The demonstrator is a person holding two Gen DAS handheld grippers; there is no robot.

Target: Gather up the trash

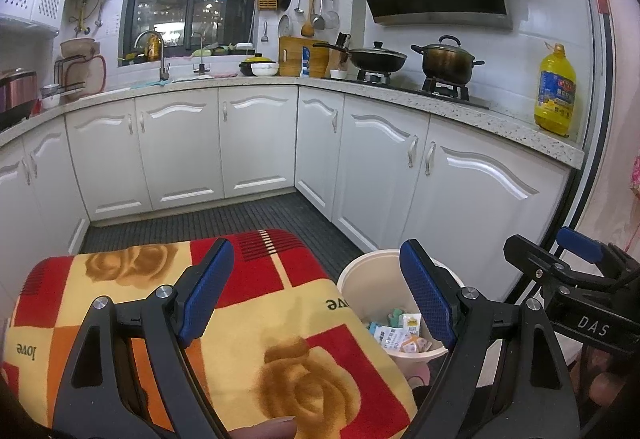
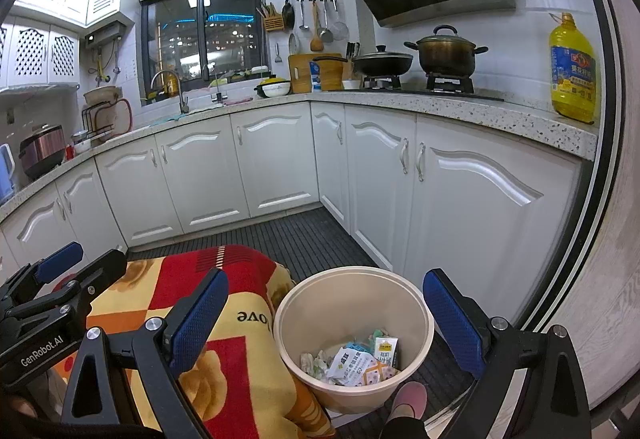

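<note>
Left wrist view: left gripper [image 1: 316, 291] spread wide, holding nothing, above a red-and-yellow blanket [image 1: 256, 319]. Beige trash bin [image 1: 360, 279] just beside the blanket, wrappers [image 1: 400, 335] inside.

Right wrist view: right gripper [image 2: 326, 323] spread, empty, over the bin [image 2: 416, 319]. Crumpled wrappers [image 2: 356, 363] lie at its bottom. Pink slipper [image 2: 408, 397] beside the bin.

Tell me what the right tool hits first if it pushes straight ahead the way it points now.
Probably the cream bin. The right tool is open and empty, and the bin's rim sits between its fingers just ahead. Depth is hard to judge; aimed higher, it would pass over the bin toward the white cabinets.
</note>
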